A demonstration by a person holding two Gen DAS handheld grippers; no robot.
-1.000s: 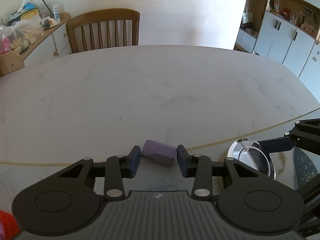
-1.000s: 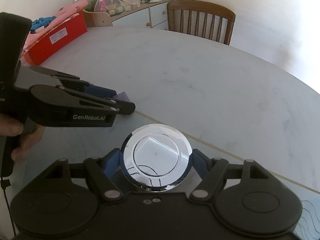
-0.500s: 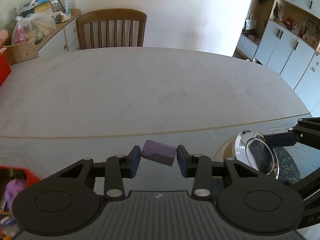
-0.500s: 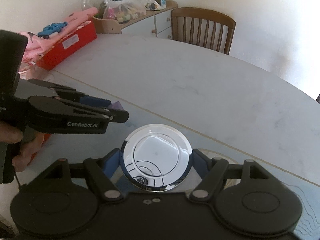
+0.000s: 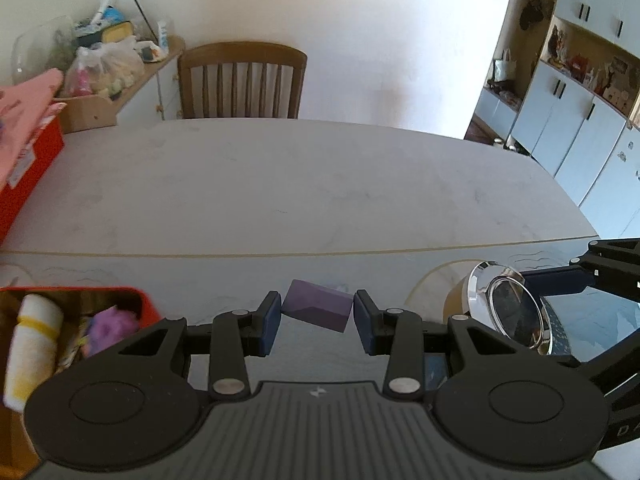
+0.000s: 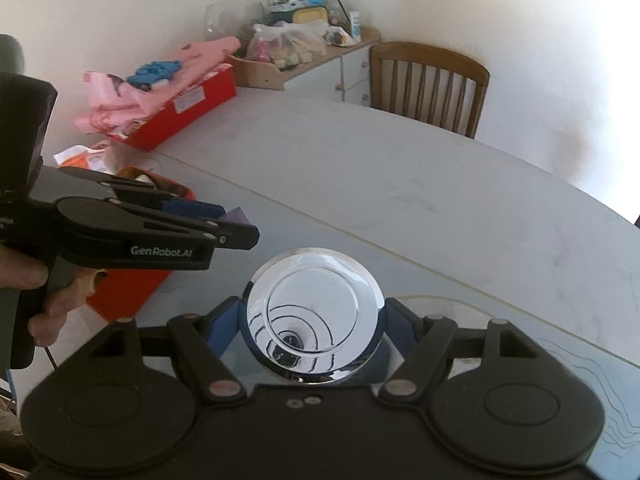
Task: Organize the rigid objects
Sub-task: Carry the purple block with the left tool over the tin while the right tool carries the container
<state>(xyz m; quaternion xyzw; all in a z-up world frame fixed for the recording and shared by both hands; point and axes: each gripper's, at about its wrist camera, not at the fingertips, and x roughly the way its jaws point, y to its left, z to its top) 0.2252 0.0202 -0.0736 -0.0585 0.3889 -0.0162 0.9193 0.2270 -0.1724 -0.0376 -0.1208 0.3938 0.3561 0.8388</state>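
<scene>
On my left gripper (image 5: 316,320) I see a small matte purple block (image 5: 318,306), faceted and slightly tilted, pinched between the two blue pads (image 5: 269,322); both pads press its sides and it hangs above the near edge of the pale, faintly veined stone-look table (image 5: 320,184). My right gripper (image 6: 313,334) is clamped on a round chrome disc (image 6: 313,314), mirror-bright, with a raised inner circle and a rim that catches reflections; the blue pads (image 6: 224,326) grip its edge on either side, spread about as wide as the disc. It too sits over the table's near edge, to the right of the block. Below the left gripper, off the table's near left corner, I see a red plastic bin (image 5: 80,294) with soft-looking things inside. A wooden slat-back chair (image 5: 242,80) stands at the far edge.
</scene>
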